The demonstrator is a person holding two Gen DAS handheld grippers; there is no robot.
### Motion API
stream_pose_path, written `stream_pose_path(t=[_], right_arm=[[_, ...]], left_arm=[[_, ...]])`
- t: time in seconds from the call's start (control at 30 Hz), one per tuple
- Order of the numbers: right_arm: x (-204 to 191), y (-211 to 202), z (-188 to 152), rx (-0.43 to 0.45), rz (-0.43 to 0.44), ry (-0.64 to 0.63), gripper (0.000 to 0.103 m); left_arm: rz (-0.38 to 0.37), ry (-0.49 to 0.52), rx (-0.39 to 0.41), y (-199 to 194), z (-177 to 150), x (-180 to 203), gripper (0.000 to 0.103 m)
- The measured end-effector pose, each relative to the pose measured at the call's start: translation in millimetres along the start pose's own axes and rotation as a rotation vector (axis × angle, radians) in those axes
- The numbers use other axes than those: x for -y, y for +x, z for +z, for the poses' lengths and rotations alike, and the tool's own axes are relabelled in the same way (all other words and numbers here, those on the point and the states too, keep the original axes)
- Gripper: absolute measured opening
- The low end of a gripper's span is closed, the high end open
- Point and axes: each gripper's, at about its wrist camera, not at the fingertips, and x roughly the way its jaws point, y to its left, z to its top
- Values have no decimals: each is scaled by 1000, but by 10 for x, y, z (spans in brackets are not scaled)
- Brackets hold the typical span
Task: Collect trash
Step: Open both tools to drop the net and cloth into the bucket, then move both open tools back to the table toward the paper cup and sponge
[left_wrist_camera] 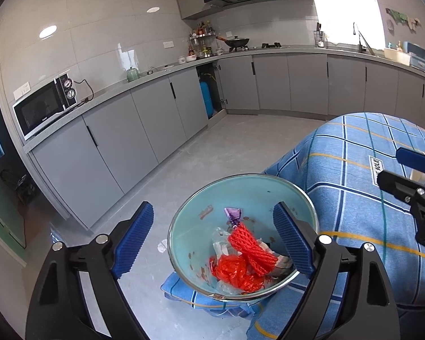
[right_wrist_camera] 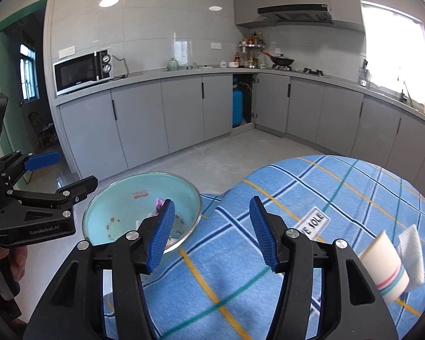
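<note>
A light-blue bowl with a metal rim sits at the left edge of the blue plaid tablecloth. It holds red net, red plastic, a purple wrapper and clear scraps. My left gripper is open and empty just above the bowl. My right gripper is open and empty over the cloth, right of the bowl. A paper cup lies on its side beside a white tissue at the right. The left gripper shows at the left of the right wrist view.
A white label is sewn on the tablecloth. A scrap of white paper lies on the floor by the bowl. Grey kitchen cabinets, a microwave and a blue gas cylinder stand beyond the open floor.
</note>
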Motion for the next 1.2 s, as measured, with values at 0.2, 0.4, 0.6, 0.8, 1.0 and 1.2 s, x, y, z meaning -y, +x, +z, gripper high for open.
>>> stream_pose_path(t=[0.2,0.4,0.6,0.8,1.0,1.2], right_arm=[[226,-219,-72,9,-62,16,58],[581,-520,-192,19,-150,69,59],[1010,-870,-397,15,-262,146,63],[1410,-1176,-659,2,-375,213,63],[1702,-1358,-917,-28,-474,266,66],[1944,-1488,-1089,-37,-526,329,67]], left_arm=[[-24,41,3,-27,26,283,90],[-85,102,8,-57,73,733,91],[-154,168,33,-164,116,1224,94],[-220,230,55,-260,151,1704,95],[-268,261,72,-332,203,2091,97],[-352,295,69,-368,270,2540,97]])
